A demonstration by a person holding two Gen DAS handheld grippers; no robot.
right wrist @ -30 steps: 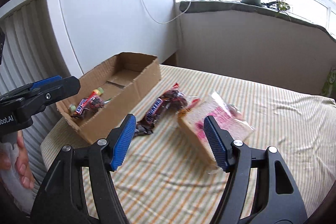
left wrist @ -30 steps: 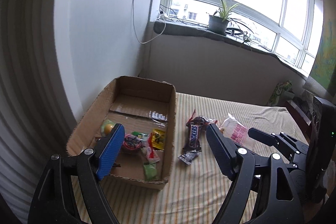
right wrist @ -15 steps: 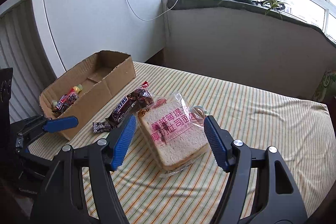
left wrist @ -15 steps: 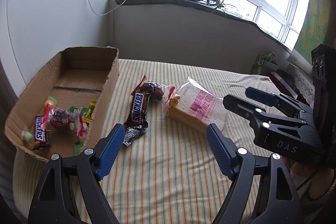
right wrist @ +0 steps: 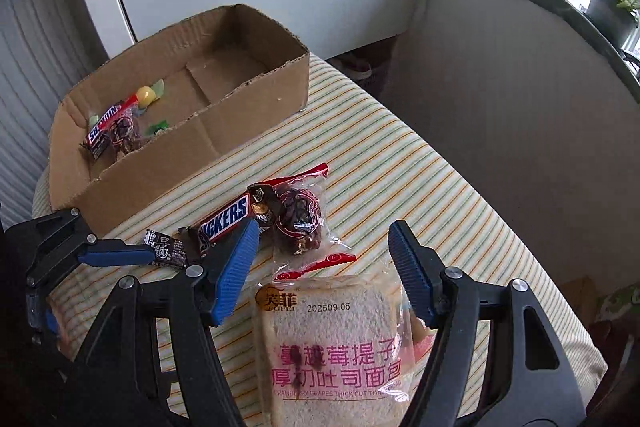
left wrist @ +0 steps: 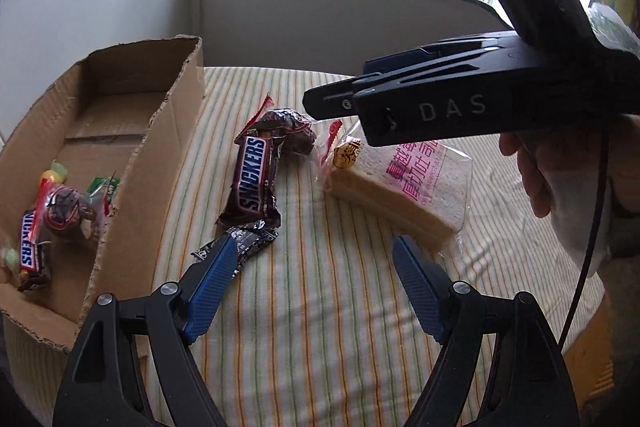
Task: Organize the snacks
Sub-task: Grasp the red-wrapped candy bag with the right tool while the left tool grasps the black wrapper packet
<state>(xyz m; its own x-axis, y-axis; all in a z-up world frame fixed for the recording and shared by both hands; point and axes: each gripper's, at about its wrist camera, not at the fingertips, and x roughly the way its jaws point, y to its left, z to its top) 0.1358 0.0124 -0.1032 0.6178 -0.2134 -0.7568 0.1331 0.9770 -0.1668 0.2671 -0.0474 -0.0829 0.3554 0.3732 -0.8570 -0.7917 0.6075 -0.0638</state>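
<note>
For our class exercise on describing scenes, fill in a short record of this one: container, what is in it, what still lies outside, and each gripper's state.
container: cardboard box, open top, on striped cloth
in box: Snickers bar, red-wrapped snack, small candies
outside box: Snickers, small dark wrapper, red-edged snack bag, toast pack
left gripper: open, above the cloth, one finger over the dark wrapper
right gripper: open, fingers either side of the toast pack's top

Two Snickers bars (left wrist: 253, 180), one box (left wrist: 168, 131)
</note>
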